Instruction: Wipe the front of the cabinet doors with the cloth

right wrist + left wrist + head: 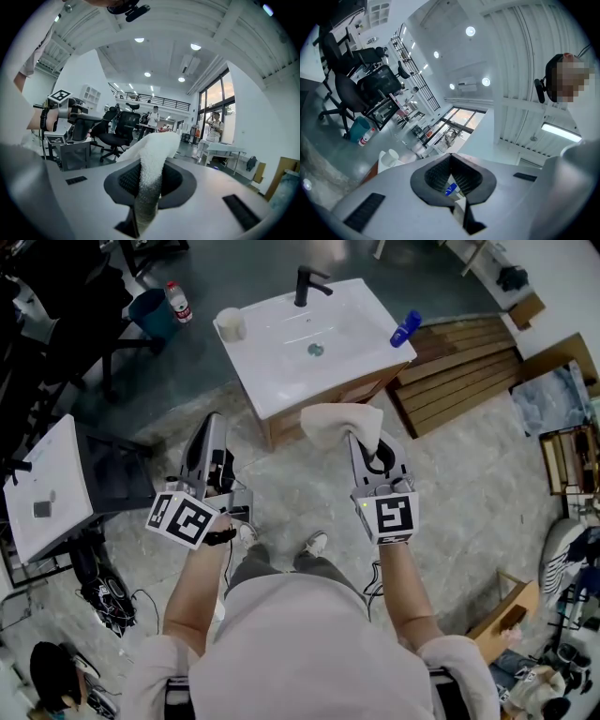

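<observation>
Facing the cabinet doors (364,390) beneath the sink top's (272,352) front edge, the cloth (339,421) is clamped by the nearer right gripper (367,448); the left gripper (210,427) is closed on nothing.

The stone floor (300,488) between the person's shoes (314,542) and the wooden cabinet front (323,401) lies open, leaving a straight way in to the doors (seen from above only as a narrow strip under the white sink top (272,371)). On the left a white side table (37,484) and a dark stand (117,474) beside it narrow the passage. On the right a slatted wooden pallet (464,371) lies on the floor just beside the cabinet's corner.
</observation>
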`<control>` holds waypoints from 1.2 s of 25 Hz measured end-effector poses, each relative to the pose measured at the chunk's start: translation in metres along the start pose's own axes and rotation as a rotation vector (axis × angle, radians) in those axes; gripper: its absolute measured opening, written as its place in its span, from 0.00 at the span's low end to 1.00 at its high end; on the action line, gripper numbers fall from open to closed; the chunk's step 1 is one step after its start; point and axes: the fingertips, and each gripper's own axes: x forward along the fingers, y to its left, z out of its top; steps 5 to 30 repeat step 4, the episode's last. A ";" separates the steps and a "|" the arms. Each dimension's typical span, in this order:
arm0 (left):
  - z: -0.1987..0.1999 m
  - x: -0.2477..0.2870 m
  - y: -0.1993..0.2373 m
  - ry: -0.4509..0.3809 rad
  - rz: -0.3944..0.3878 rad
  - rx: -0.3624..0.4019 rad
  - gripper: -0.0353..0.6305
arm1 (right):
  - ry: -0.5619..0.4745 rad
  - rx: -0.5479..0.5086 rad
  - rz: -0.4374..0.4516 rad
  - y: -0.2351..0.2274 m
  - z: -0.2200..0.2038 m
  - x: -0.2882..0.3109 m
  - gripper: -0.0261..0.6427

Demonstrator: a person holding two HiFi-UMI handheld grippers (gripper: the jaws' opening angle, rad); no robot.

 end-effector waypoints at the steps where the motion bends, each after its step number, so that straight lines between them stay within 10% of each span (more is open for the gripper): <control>1: 0.000 -0.002 0.000 0.000 0.003 -0.001 0.08 | 0.008 -0.002 0.001 0.002 -0.001 -0.001 0.14; 30: -0.001 -0.007 -0.001 -0.001 0.006 -0.006 0.08 | 0.026 -0.001 -0.001 0.004 -0.004 -0.004 0.14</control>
